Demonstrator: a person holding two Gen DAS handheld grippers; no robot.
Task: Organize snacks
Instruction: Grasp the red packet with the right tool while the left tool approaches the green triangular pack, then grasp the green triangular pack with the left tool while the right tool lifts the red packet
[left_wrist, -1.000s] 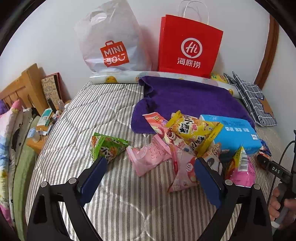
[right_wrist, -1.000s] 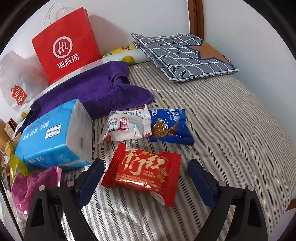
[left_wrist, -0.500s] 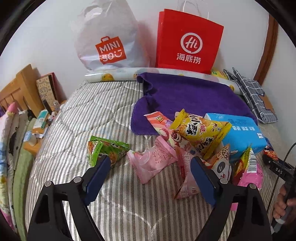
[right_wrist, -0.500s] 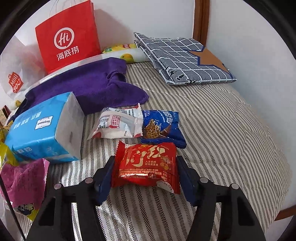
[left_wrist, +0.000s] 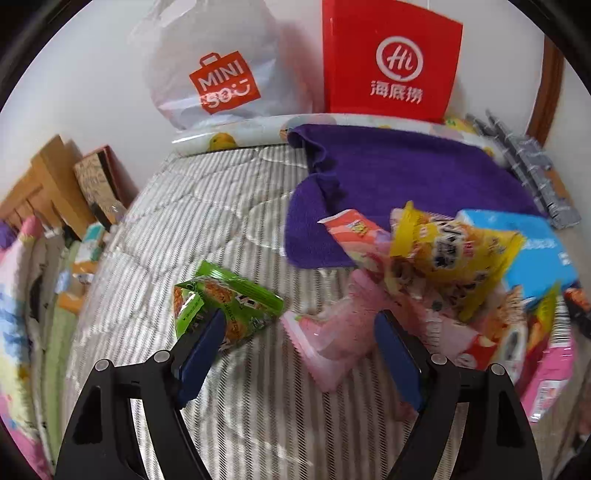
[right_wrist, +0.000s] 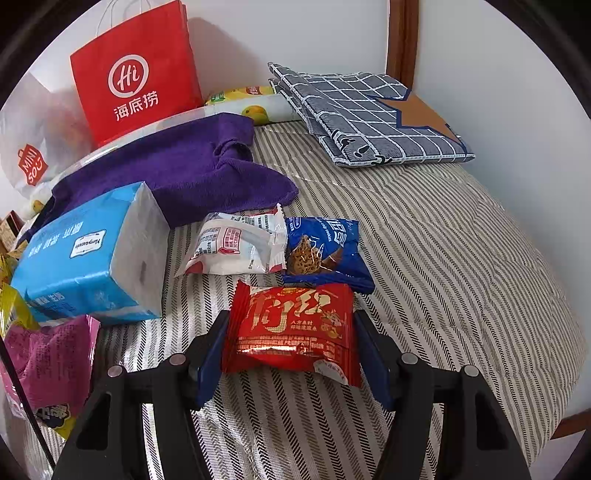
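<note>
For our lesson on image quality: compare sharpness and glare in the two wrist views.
Left wrist view: motion-blurred, smearing the yellow snack bag and the bed's stripes. Right wrist view: sharp, print readable on the red snack packet, with glare on its foil lower edge. Both: fisheye bending, dark corners.

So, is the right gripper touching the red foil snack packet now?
Touching. In the right wrist view, the right gripper has its jaws pressed against both side edges of the red foil snack packet, with no gap visible.
</note>
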